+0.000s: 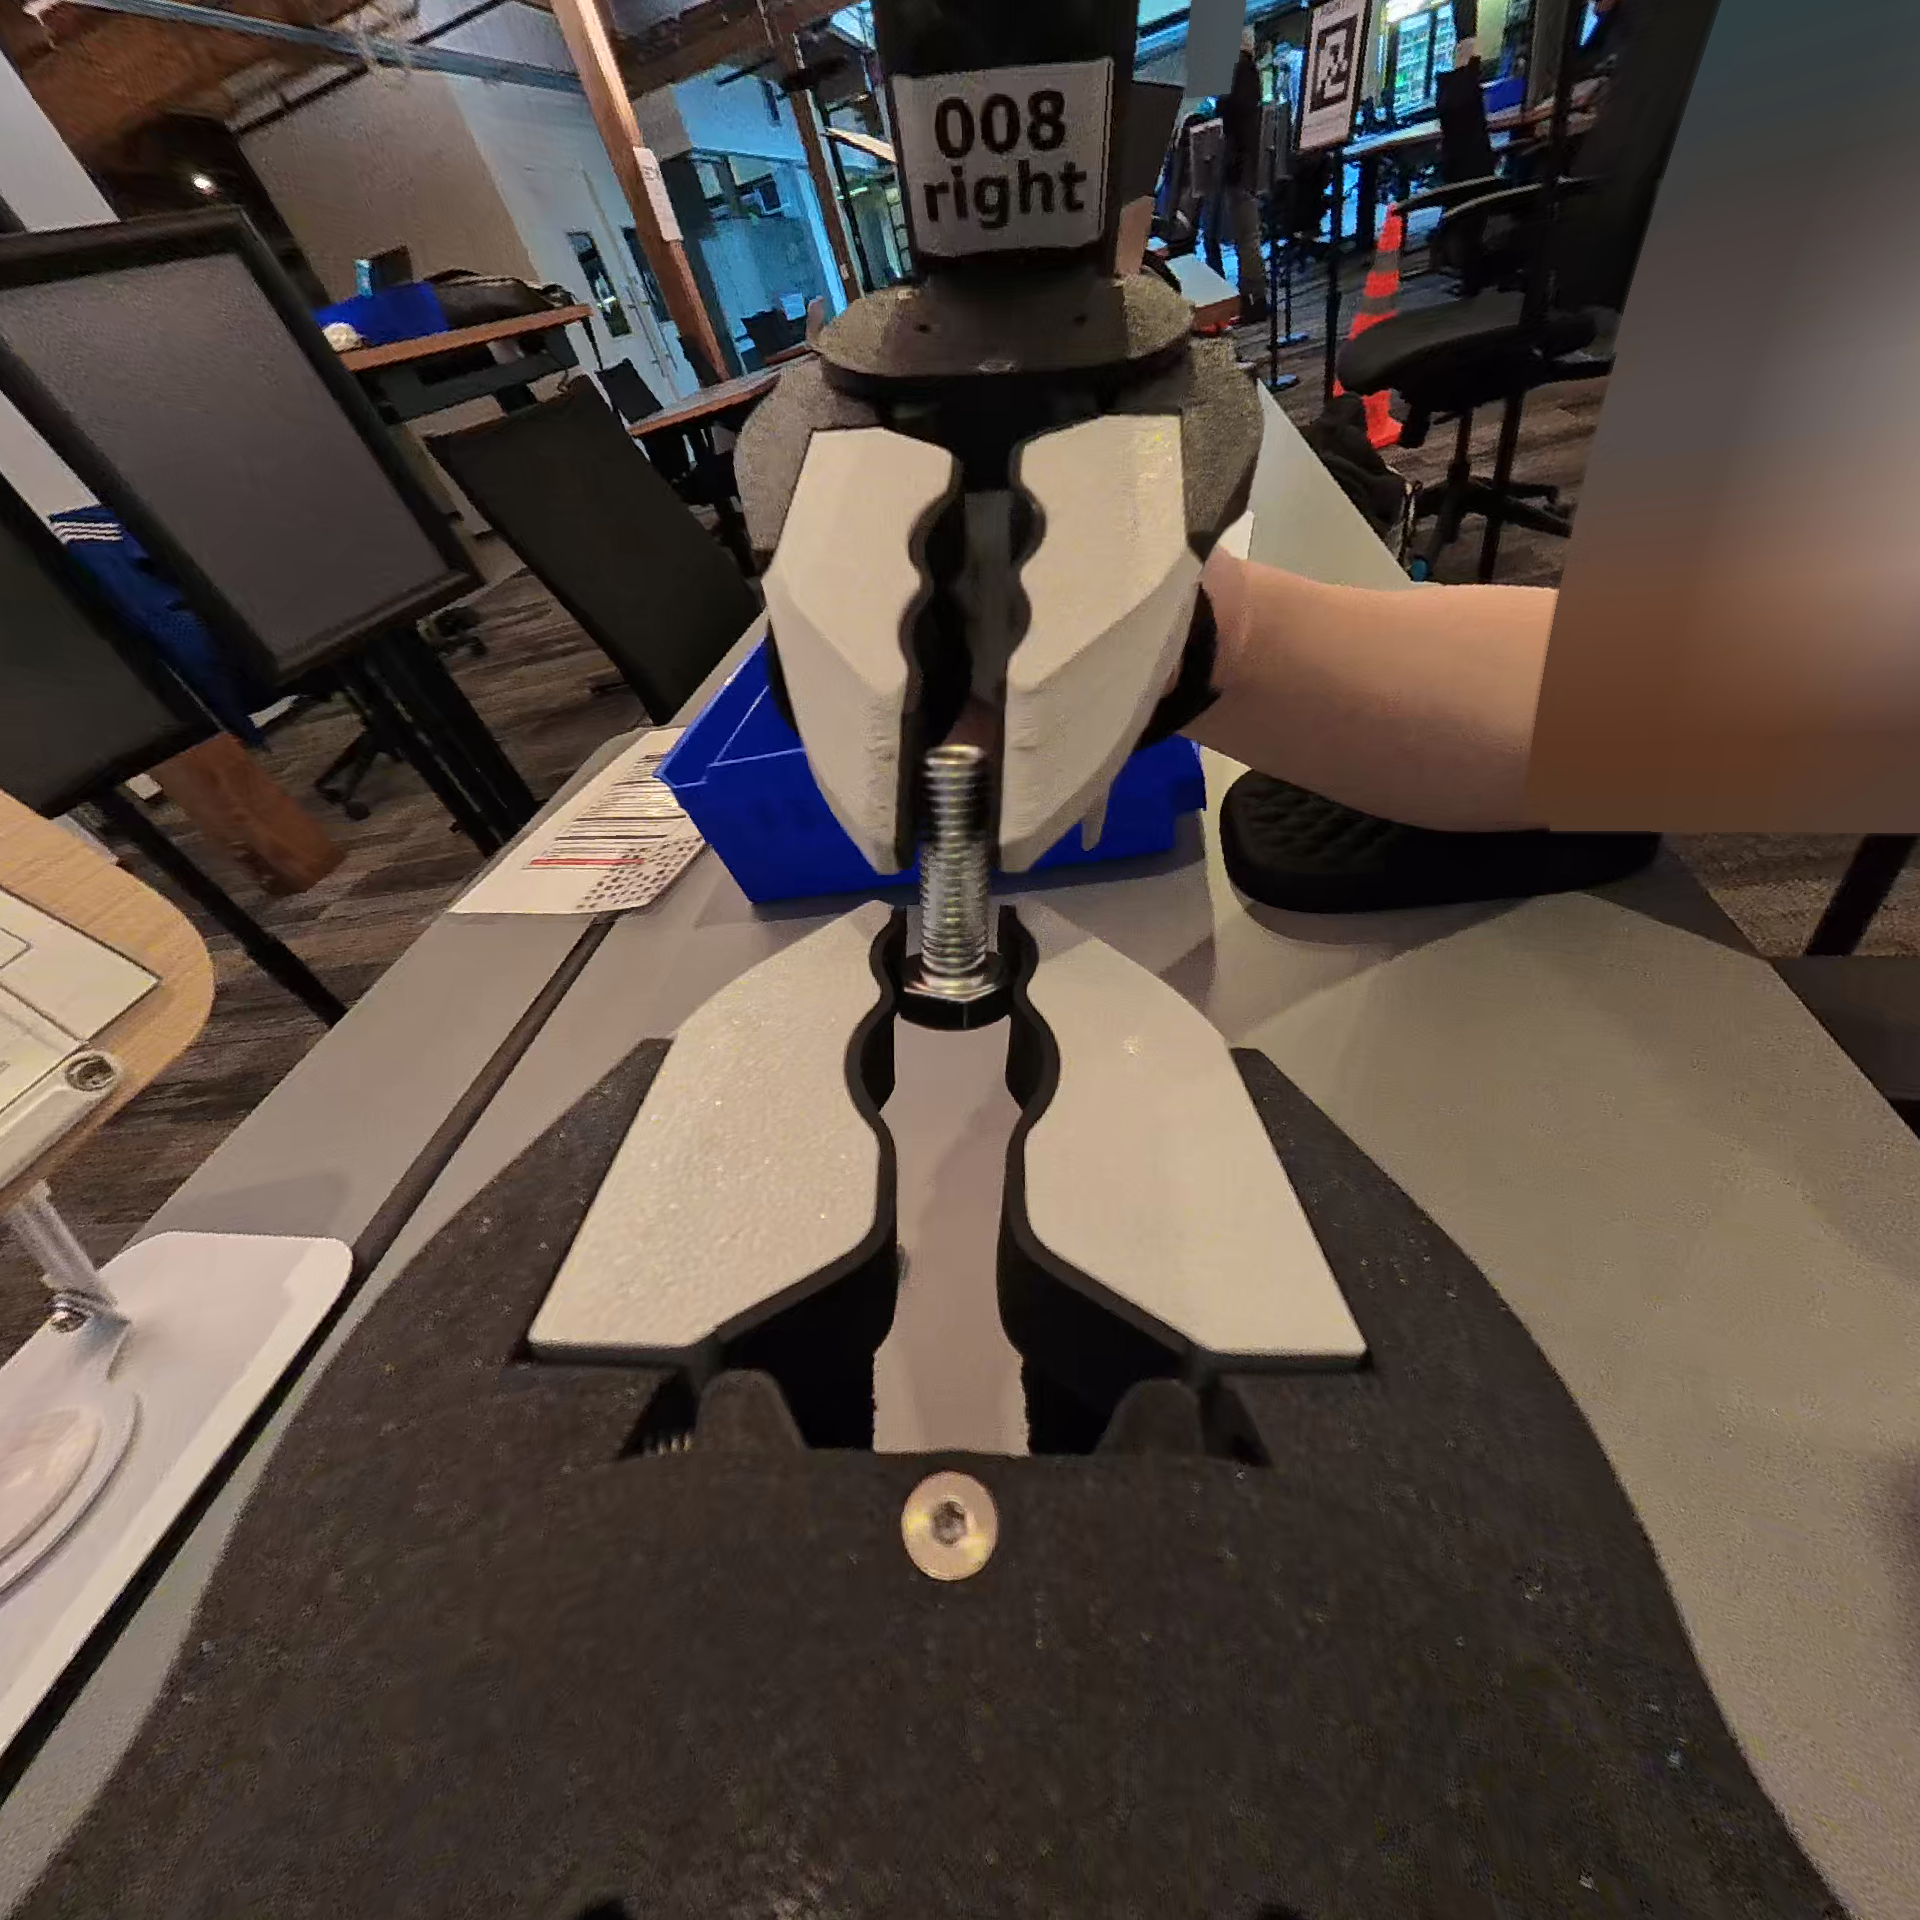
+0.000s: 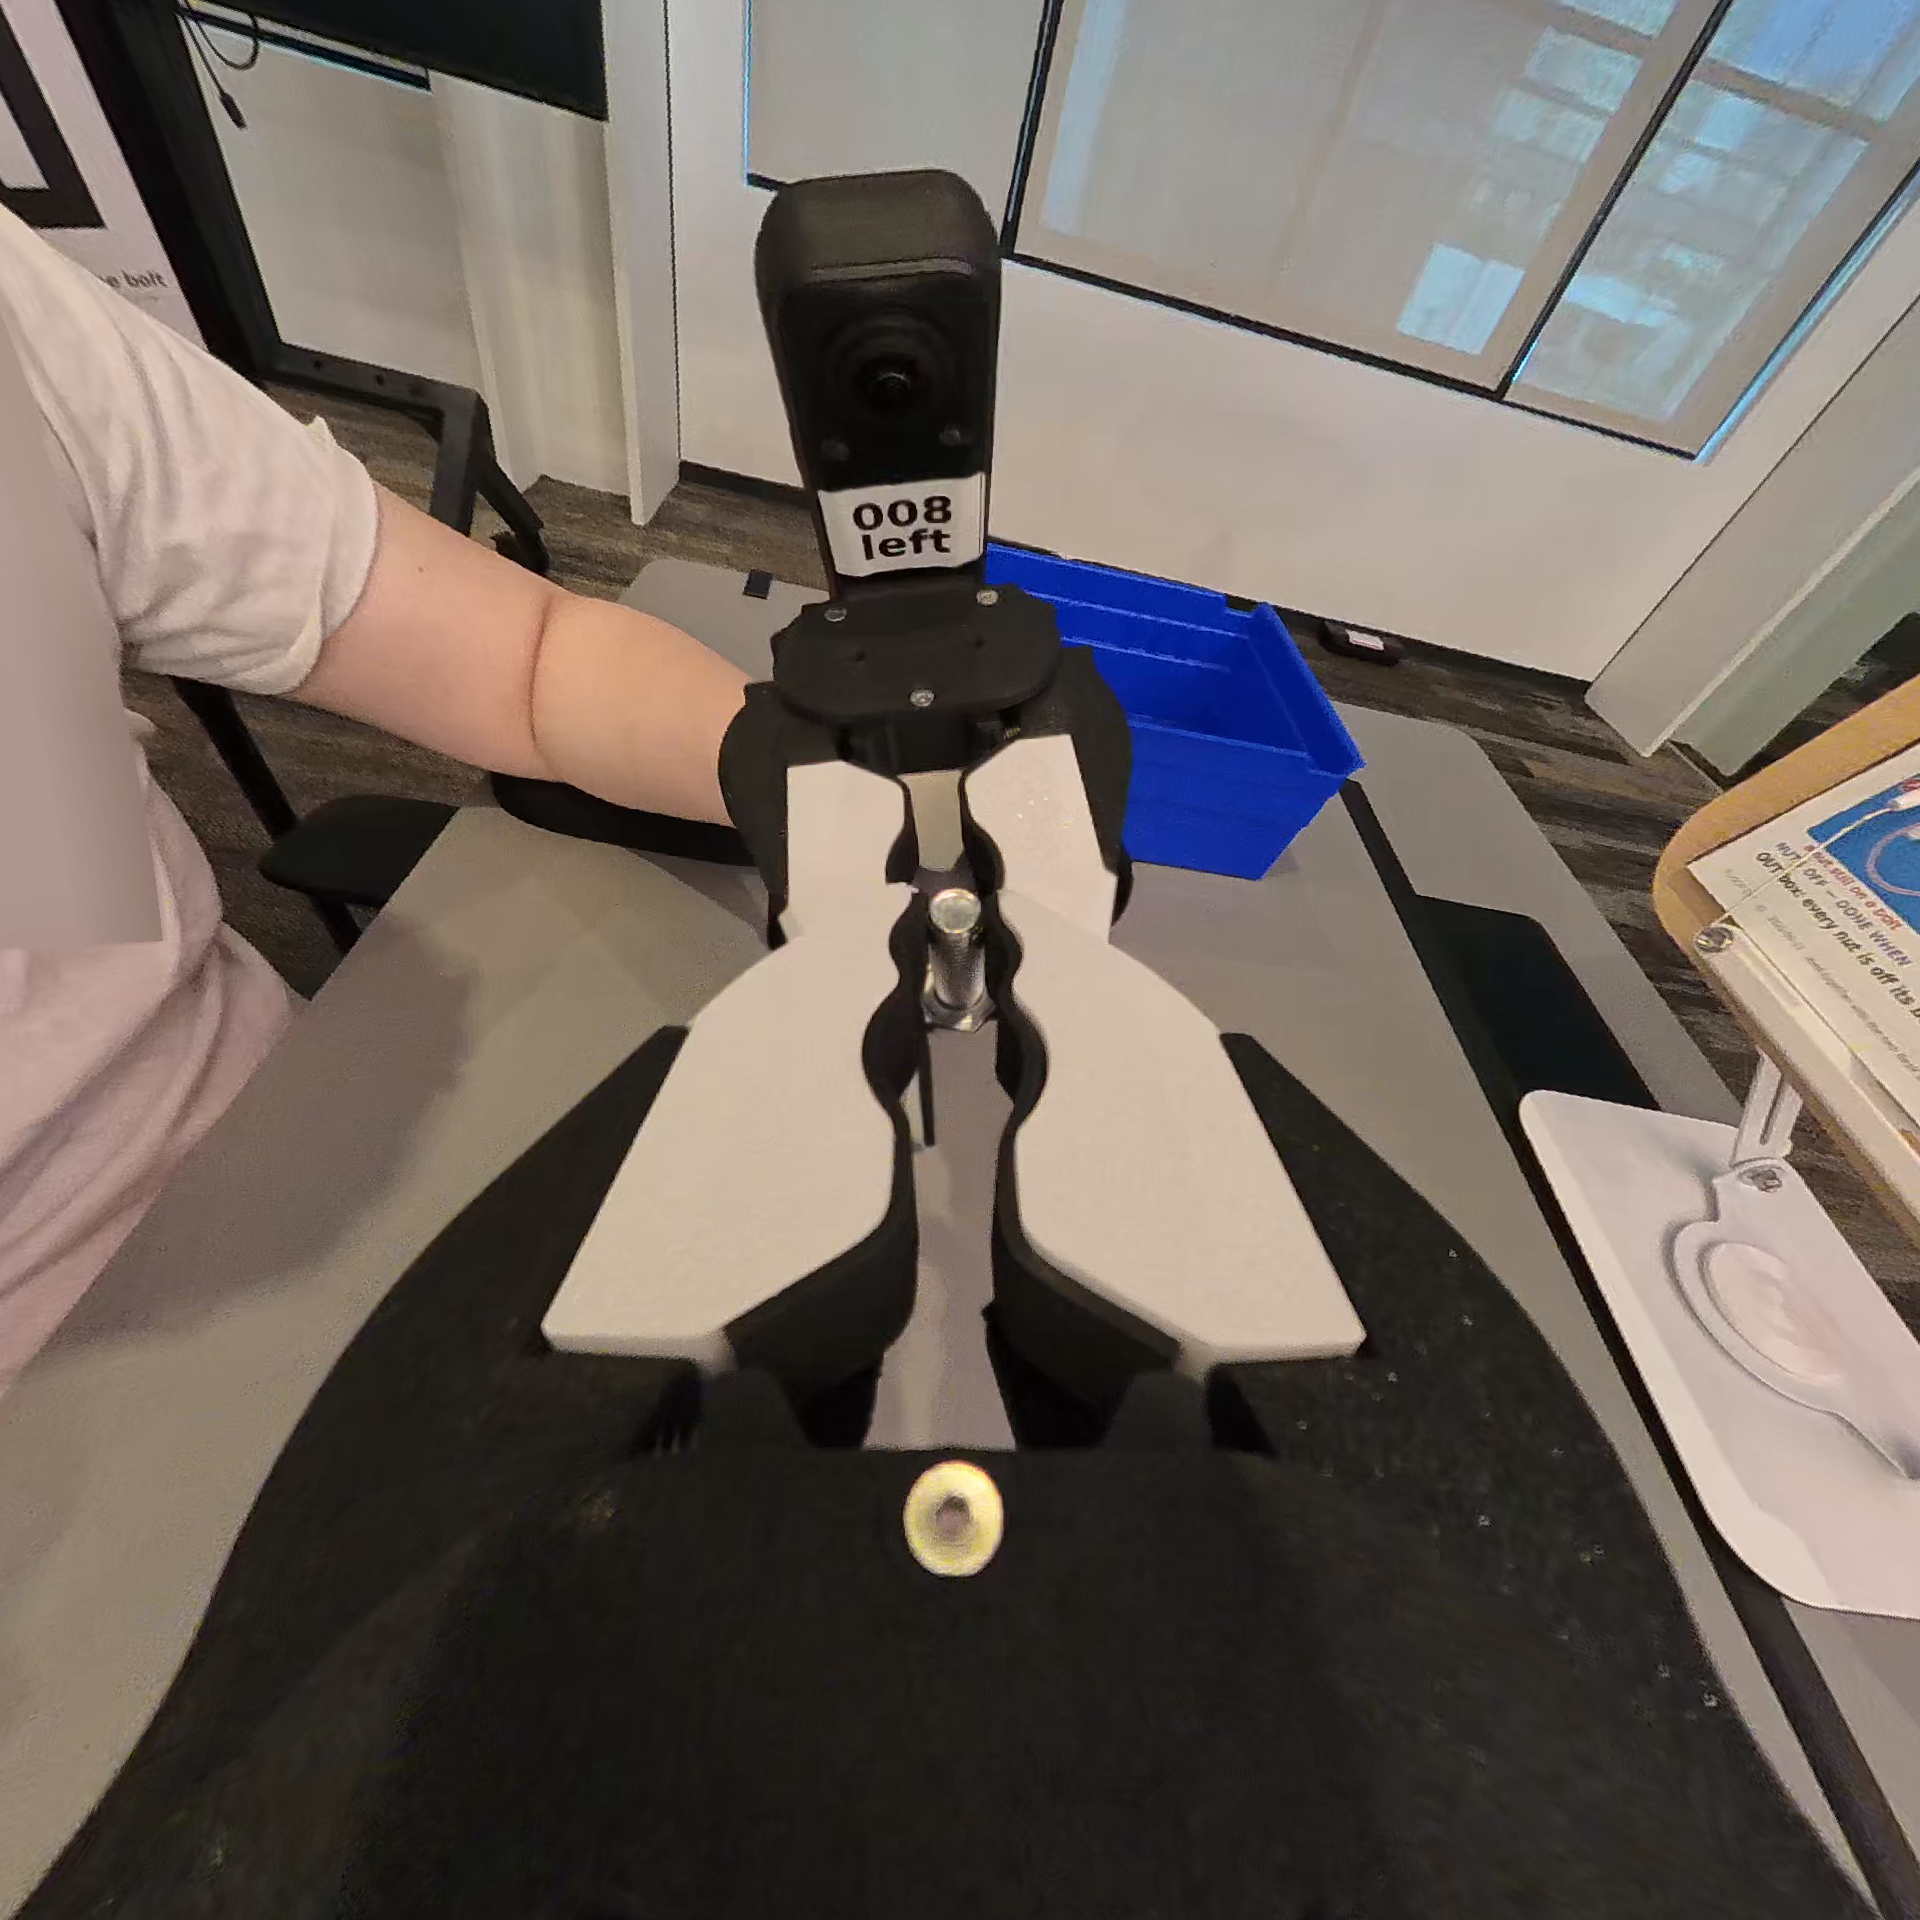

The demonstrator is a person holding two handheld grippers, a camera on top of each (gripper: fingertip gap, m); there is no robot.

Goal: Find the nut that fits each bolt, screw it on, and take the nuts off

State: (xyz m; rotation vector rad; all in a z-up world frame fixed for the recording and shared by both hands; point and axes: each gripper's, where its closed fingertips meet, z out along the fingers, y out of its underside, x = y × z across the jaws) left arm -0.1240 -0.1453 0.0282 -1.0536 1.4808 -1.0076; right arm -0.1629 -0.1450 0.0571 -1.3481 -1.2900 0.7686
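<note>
A silver bolt stands roughly upright just above the grey table, with a hex piece at its lower end. I cannot tell whether that piece is a nut or the bolt head. My left gripper is shut on the hex end. My right gripper comes from the opposite side, slightly higher, and is closed around the threaded shank. In the right wrist view the bolt and hex piece show between my right gripper's fingers, with the left gripper facing it.
A blue bin stands behind the grippers. A printed sheet lies beside it. A tilted instruction board on a white base stands at the table's side. The person's forearm lies over a black pad. About 4 cm separates my left fingertips from my right.
</note>
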